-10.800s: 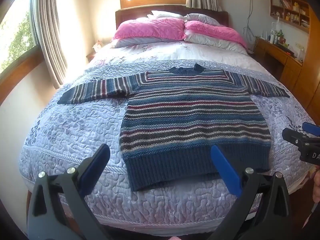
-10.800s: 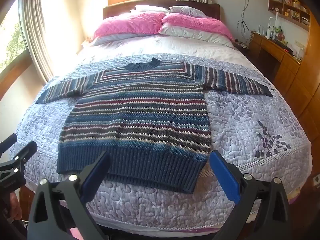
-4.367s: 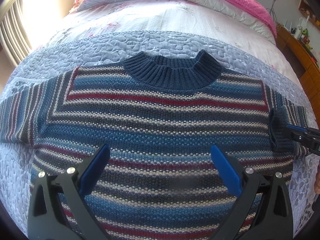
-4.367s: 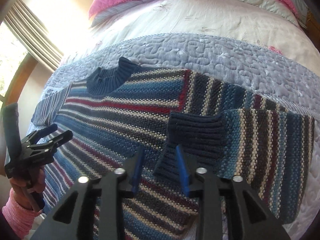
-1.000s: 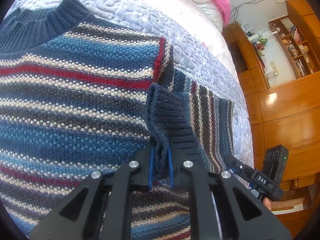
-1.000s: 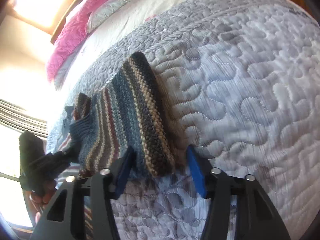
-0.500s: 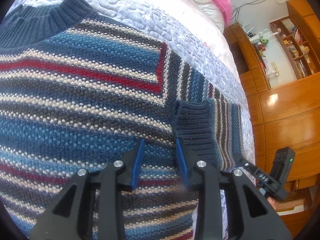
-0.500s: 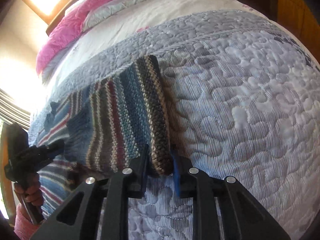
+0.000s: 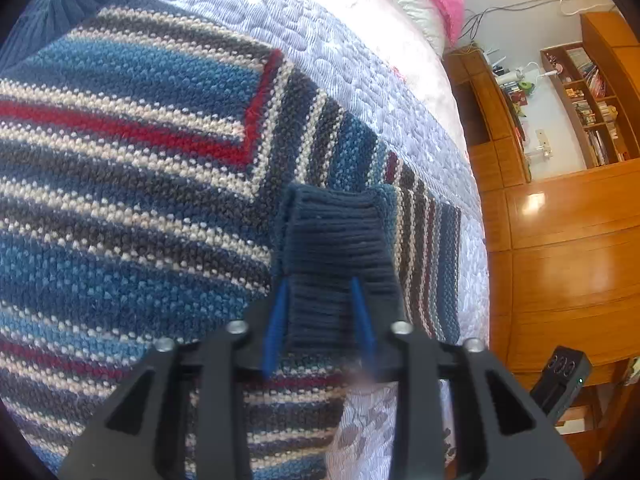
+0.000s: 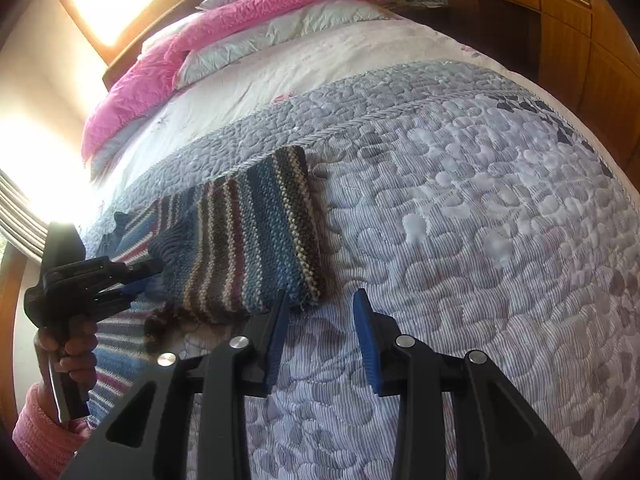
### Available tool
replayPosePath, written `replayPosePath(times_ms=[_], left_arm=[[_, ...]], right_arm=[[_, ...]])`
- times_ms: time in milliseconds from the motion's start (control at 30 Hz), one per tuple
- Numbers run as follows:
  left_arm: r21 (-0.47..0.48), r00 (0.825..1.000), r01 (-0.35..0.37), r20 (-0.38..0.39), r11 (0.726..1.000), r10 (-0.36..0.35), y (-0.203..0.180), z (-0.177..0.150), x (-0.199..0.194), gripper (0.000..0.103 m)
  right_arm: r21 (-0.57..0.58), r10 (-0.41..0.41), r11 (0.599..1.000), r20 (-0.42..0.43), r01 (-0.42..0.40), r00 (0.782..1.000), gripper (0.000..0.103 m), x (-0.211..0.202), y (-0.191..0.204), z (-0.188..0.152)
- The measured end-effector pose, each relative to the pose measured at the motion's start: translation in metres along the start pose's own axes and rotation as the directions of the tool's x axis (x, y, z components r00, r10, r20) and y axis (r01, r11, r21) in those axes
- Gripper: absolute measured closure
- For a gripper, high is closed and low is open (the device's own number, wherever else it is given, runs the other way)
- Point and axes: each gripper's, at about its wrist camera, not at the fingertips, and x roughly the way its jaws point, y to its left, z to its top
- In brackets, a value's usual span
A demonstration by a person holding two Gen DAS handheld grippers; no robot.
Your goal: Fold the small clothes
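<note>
A striped knit sweater (image 9: 120, 220) in blue, white and red lies flat on the bed, its dark collar (image 9: 68, 4) at the top left. Its right sleeve (image 10: 248, 248) is folded back inward, so the dark blue ribbed cuff (image 9: 336, 240) rests near the shoulder. My left gripper (image 9: 319, 320) is open, and its blue fingers straddle the cuff's near end. My right gripper (image 10: 322, 324) is open over bare quilt, with its left finger just off the sleeve's folded edge. In the right wrist view the left gripper (image 10: 144, 276) shows at the cuff, held by a hand (image 10: 68, 344).
A lilac quilted bedspread (image 10: 480, 240) covers the bed. Pink and grey pillows (image 10: 160, 72) lie at the headboard. Wooden cabinets (image 9: 560, 260) and a bookshelf (image 9: 592, 92) stand along the bed's right side. The right gripper's body (image 9: 564, 376) shows at the bed's right edge.
My left gripper let go of the cuff and now straddles it where it lies. My right gripper pinched the sleeve's folded edge half a second ago, then opened and drew back.
</note>
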Motion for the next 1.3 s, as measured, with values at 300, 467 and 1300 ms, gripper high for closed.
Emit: replayPosePath(times_ms=[300,467,1300], left_arm=[[0.051,0.986,0.012,0.164,0.999,-0.02,-0.023,-0.009,-0.045,0.102],[0.052,0.964,0.036,0.26,0.998,-0.048,-0.007,-0.011,-0.098,0.102],[-0.156,0.909,-0.196,0.341,0.968,0.239,0.195,0.013,-0.219,0.101]], right_arm=[[-0.009,0.049,0.999,0.002,-0.049,0.999,0.069,0.0,0.013,-0.016],[-0.031,0.073,0.997,0.001,-0.073,0.997,0.069,-0.001,0.027,-0.023],[-0.122,0.213,0.964,-0.174,-0.236,0.961,0.064,0.091,0.17,-0.006]])
